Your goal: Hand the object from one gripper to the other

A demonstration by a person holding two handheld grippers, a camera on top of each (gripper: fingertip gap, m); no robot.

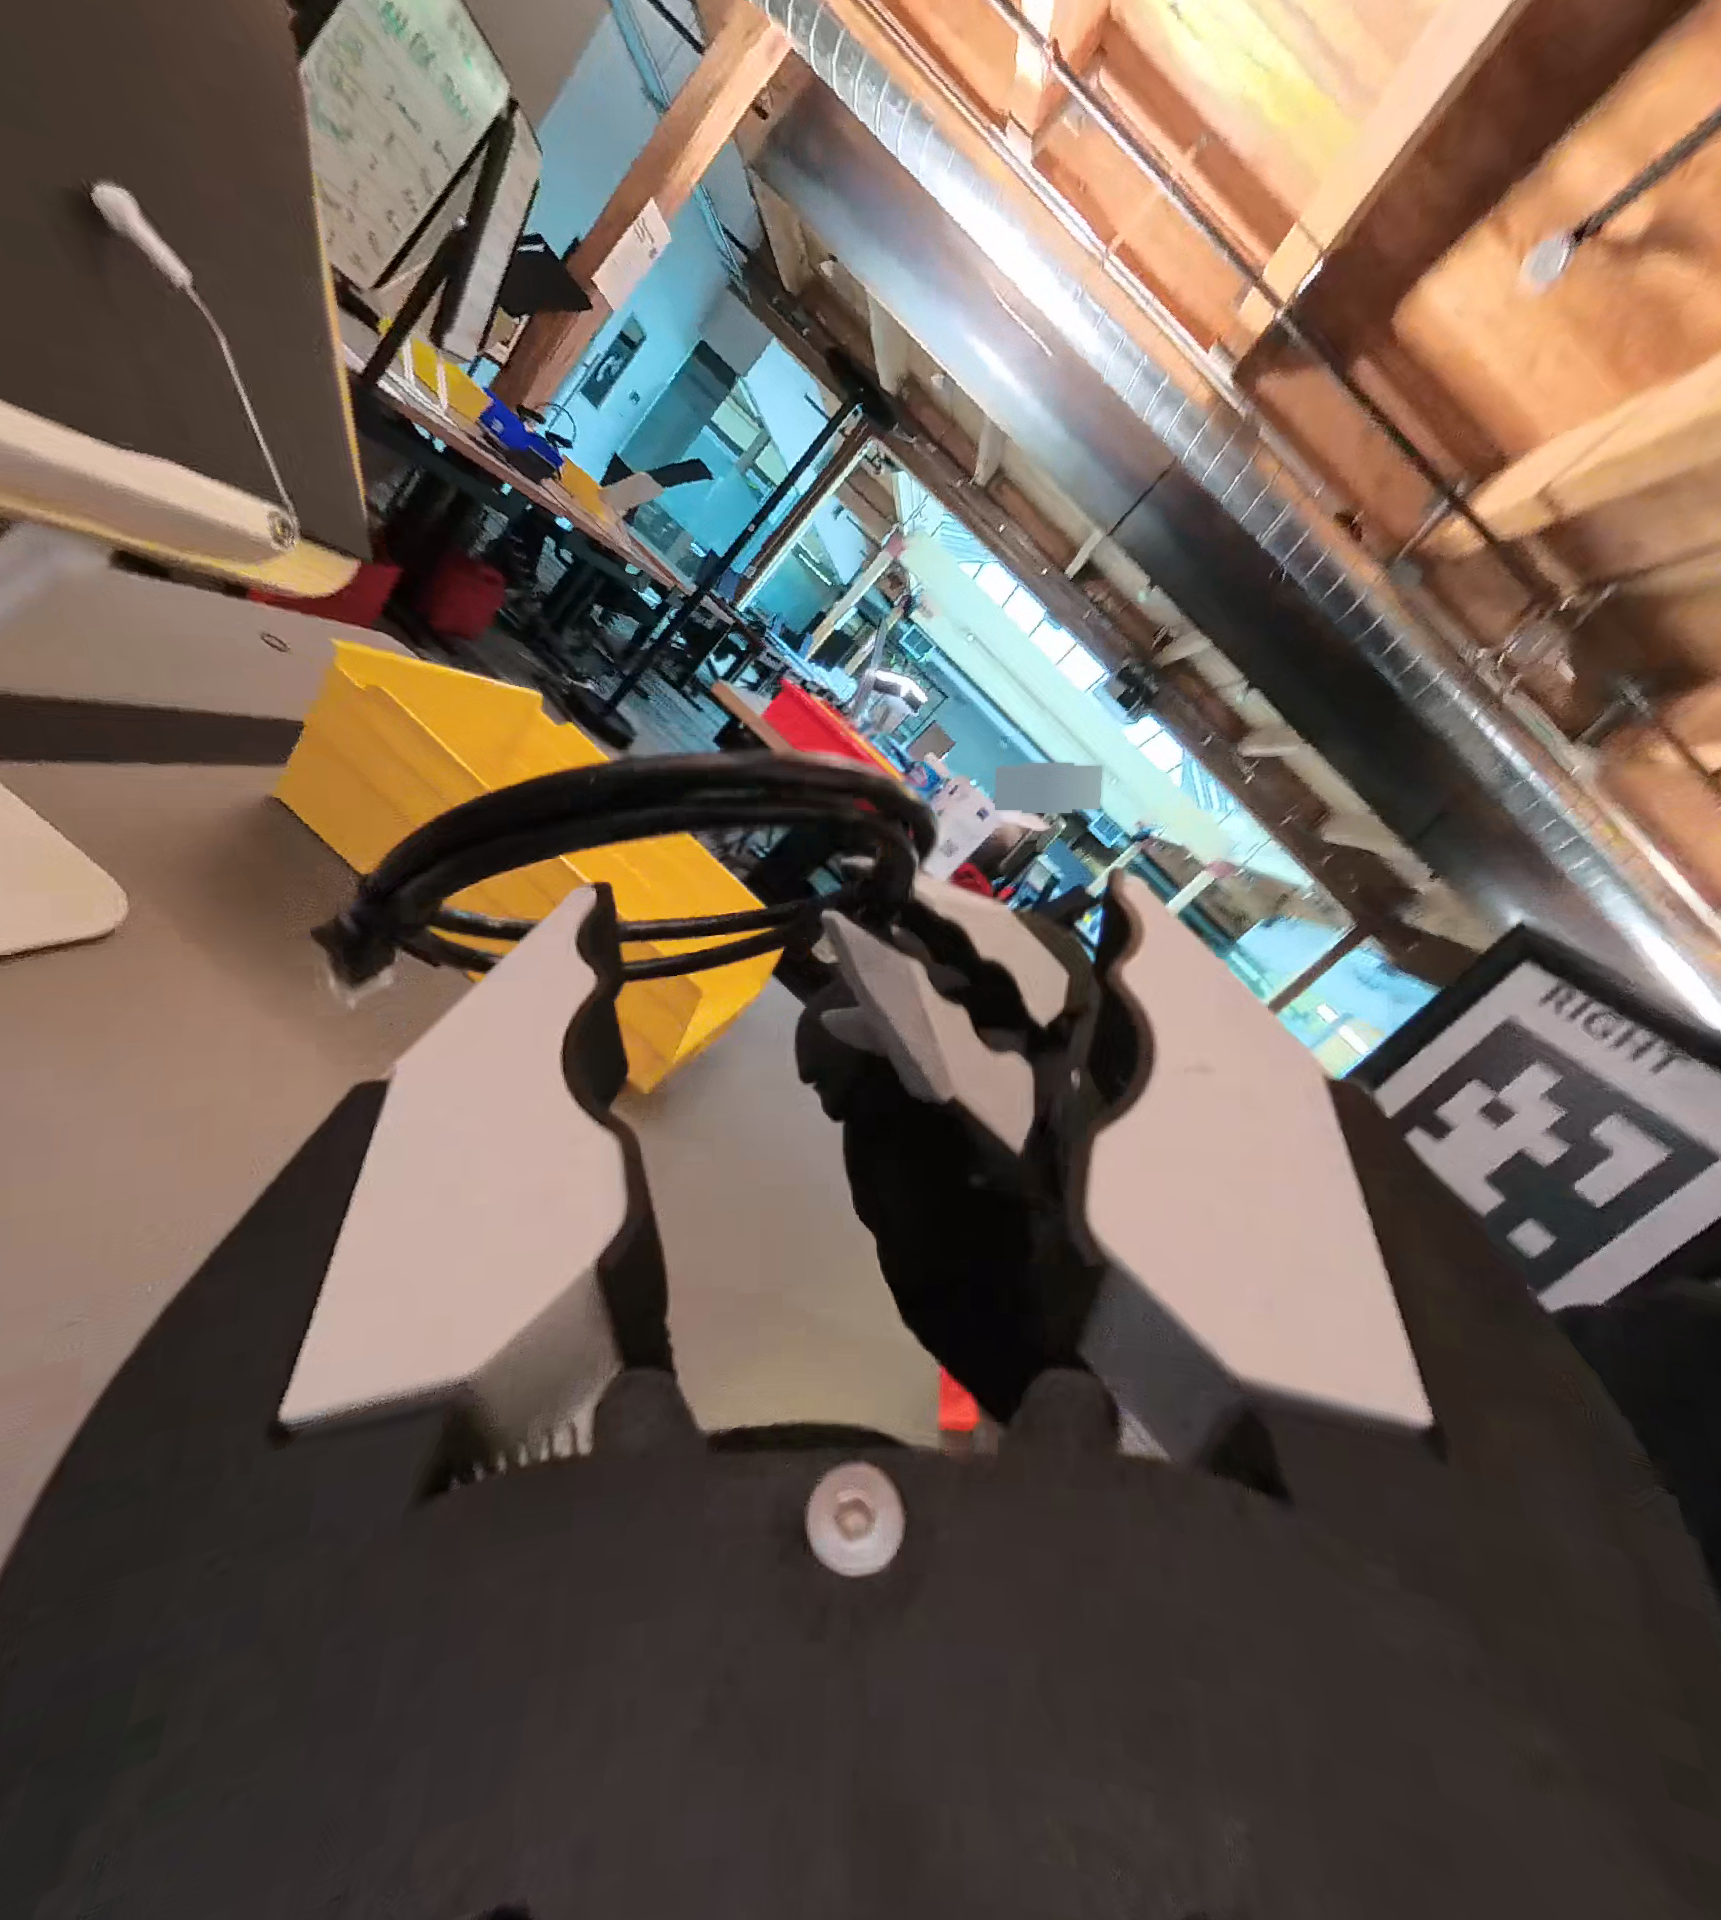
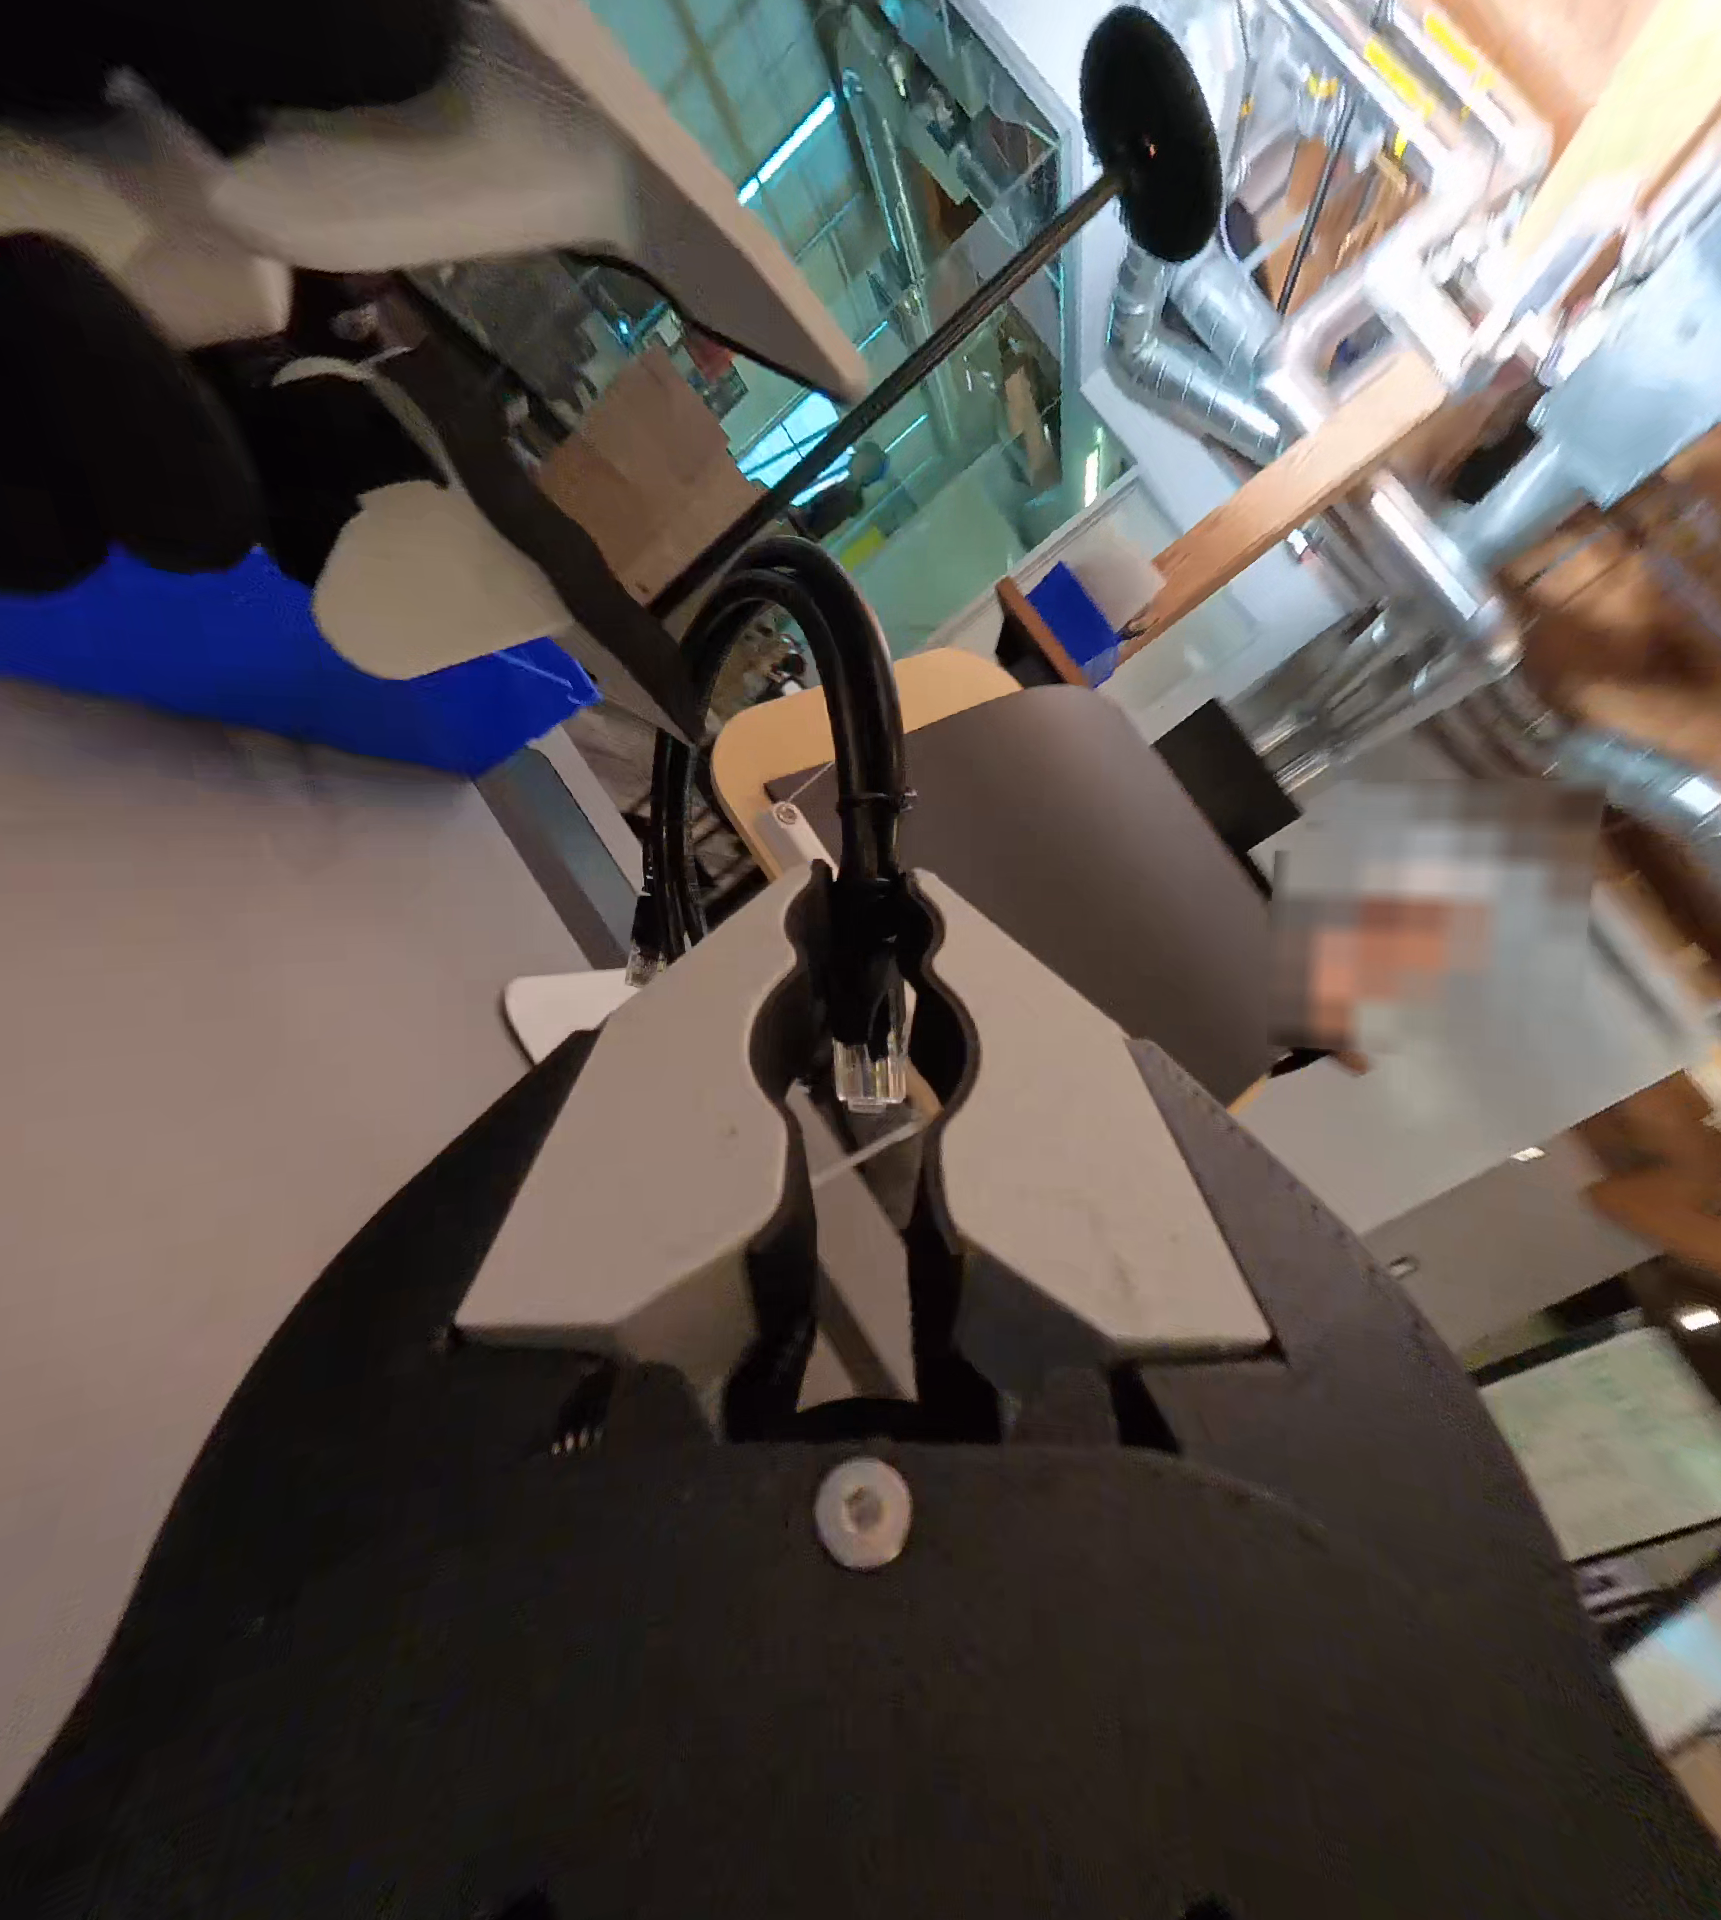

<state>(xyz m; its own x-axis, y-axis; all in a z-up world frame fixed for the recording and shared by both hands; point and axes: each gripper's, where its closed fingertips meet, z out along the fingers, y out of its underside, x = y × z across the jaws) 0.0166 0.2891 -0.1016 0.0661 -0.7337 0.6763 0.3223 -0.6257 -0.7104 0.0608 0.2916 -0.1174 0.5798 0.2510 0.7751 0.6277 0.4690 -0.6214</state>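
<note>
Cable (image 2: pixel 861 707): black coil, tied, clear plug at end; held in air over desk (image 2: pixel 160 935). I judge it light, floppy, loops springy; best taken at tied bundle, not plug. My right tool (image 2: pixel 866 904) pinching bundle near tie. My left tool (image 1: pixel 856 914) spread wide, coil's far loop near its tips. Yellow bin (image 1: pixel 482 769) beyond.

Bright daylight from windows, glare on ducting, wide-angle edge warp, motion-blurred backgrounds

black-and-white marker tag (image 1: pixel 1604 1132) with a printed word, whiteboard (image 1: pixel 399 125) with unreadable handwriting
</note>
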